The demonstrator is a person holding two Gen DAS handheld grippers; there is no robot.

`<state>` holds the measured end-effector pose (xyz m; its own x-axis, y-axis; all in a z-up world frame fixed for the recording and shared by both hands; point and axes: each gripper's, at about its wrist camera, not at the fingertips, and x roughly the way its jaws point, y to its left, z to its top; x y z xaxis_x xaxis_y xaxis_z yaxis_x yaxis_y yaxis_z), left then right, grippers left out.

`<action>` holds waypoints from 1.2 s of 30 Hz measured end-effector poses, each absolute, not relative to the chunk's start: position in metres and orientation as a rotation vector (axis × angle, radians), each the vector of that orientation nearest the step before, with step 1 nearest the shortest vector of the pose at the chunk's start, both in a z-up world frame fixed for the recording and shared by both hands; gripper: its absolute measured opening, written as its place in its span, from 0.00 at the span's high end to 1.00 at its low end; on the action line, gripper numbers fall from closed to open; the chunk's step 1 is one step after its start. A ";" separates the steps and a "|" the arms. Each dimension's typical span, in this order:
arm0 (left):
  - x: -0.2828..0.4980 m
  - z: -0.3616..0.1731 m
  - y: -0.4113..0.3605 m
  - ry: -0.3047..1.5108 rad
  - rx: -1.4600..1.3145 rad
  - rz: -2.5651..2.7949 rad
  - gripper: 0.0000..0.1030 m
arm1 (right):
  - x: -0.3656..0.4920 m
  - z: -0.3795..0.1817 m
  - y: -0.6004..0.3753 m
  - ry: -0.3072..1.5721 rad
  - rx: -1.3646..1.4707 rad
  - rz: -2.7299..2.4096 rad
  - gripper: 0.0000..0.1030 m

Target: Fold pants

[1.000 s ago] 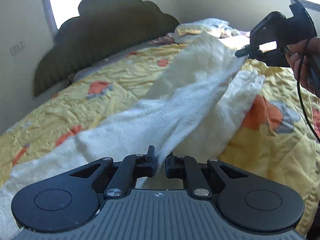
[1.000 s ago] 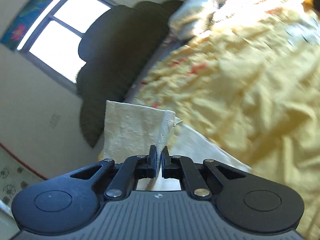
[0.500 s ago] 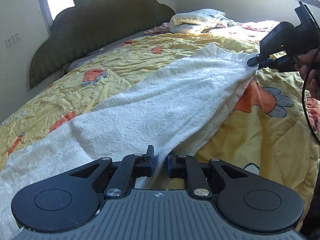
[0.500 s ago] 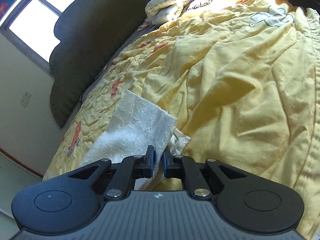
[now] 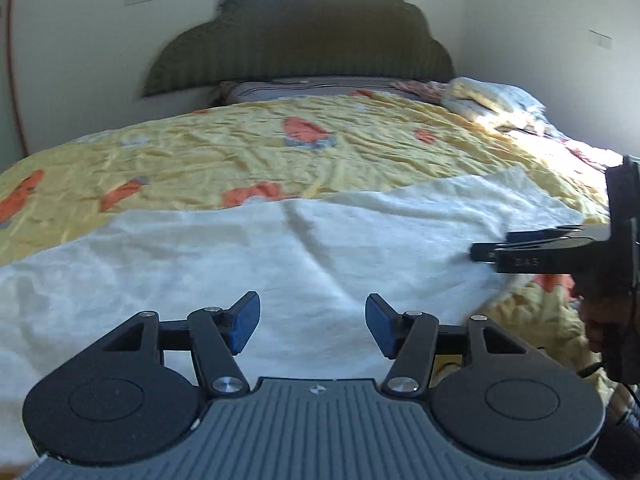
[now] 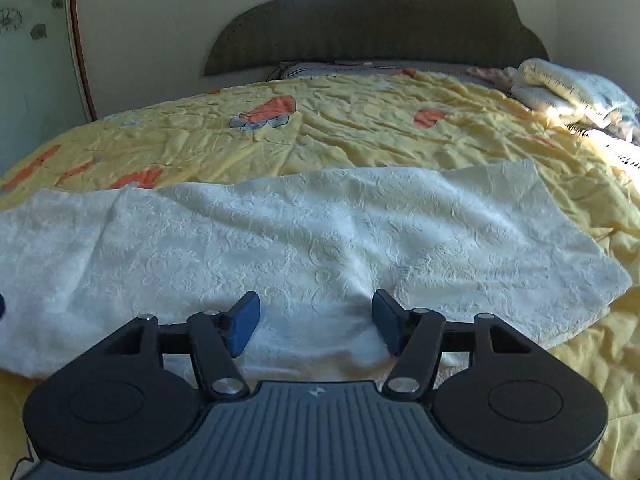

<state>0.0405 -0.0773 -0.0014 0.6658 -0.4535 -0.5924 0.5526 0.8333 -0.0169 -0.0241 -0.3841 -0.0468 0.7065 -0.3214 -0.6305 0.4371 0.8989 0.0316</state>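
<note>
Now that the white pants (image 6: 312, 240) lie spread in a long band across the near part of the bed (image 6: 360, 136), parallel to its near edge, we judge the first lengthwise fold laid down and let go. Our left gripper (image 5: 311, 322) has just been opening, and its blue pads (image 5: 242, 326) stand spread above the cloth with nothing between them. Our right gripper (image 6: 314, 326) has likewise just been opening; its jaws are apart and empty over the near hem. From the left wrist view, the right gripper (image 5: 478, 251) hovers near the right-hand end of the pants, toward the right edge of the bed.

The cloth shows one soft ridge running from the far hem toward us, and the right end sits at a slant. We think the next move calls for a fresh grasp at one short end, both grippers pinching its two corners, then carrying that end over to meet the other. Smoothing the ridge first would probably give a flatter fold.
</note>
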 end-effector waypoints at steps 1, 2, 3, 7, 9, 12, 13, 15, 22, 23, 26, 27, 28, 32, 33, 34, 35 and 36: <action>0.043 0.001 -0.061 0.623 0.144 -0.525 0.39 | -0.021 -0.041 -0.374 0.654 0.161 -0.435 0.39; 0.045 0.004 -0.042 0.626 0.107 -0.467 0.39 | -0.019 -0.031 -0.361 0.601 0.143 -0.400 0.39; 0.048 0.008 -0.018 0.631 0.057 -0.390 0.39 | -0.015 -0.019 -0.346 0.554 0.133 -0.332 0.39; 0.051 0.017 0.070 0.646 -0.149 -0.093 0.38 | 0.020 0.008 -0.258 0.467 0.006 0.045 0.39; 0.048 0.018 0.120 0.651 -0.291 0.065 0.38 | 0.039 0.009 -0.202 0.448 -0.089 0.245 0.40; 0.040 0.018 0.180 0.640 -0.455 0.230 0.38 | 0.052 0.007 -0.127 0.427 -0.193 0.491 0.42; 0.040 0.018 0.192 0.639 -0.483 0.262 0.38 | 0.053 0.006 -0.104 0.407 -0.233 0.567 0.44; 0.040 0.017 0.217 0.653 -0.563 0.281 0.38 | 0.049 0.000 -0.056 0.361 -0.373 0.673 0.44; 0.049 0.003 0.254 0.673 -0.823 0.194 0.47 | 0.052 -0.031 0.019 0.325 -0.699 0.694 0.71; 0.051 0.000 0.255 0.680 -0.846 0.184 0.53 | 0.054 -0.033 0.019 0.332 -0.713 0.687 0.77; 0.052 -0.007 0.253 0.674 -0.891 0.162 0.80 | 0.058 -0.034 0.014 0.354 -0.676 0.691 0.90; 0.053 -0.007 0.254 0.660 -0.890 0.157 0.92 | 0.060 -0.033 0.013 0.355 -0.667 0.690 0.91; 0.052 -0.006 0.254 0.642 -0.883 0.149 0.92 | 0.060 -0.033 0.013 0.353 -0.663 0.689 0.93; 0.057 0.009 0.254 0.545 -0.801 0.144 0.93 | 0.070 -0.029 0.023 0.340 -0.639 0.706 0.94; 0.059 0.011 0.253 0.521 -0.779 0.149 0.93 | 0.072 -0.027 0.026 0.329 -0.633 0.708 0.94; 0.062 0.012 0.253 0.518 -0.758 0.141 0.93 | 0.074 -0.026 0.029 0.326 -0.627 0.708 0.94; 0.067 0.008 0.252 0.541 -0.734 0.138 0.93 | 0.077 -0.027 0.031 0.342 -0.621 0.705 0.94; 0.071 0.002 0.251 0.573 -0.731 0.165 0.93 | 0.082 -0.031 0.033 0.375 -0.612 0.713 0.94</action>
<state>0.0709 0.2511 0.0016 0.8349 -0.0530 -0.5479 -0.3358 0.7395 -0.5833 0.0815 0.0326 -0.0306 0.7023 0.4920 -0.5145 -0.7026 0.5953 -0.3898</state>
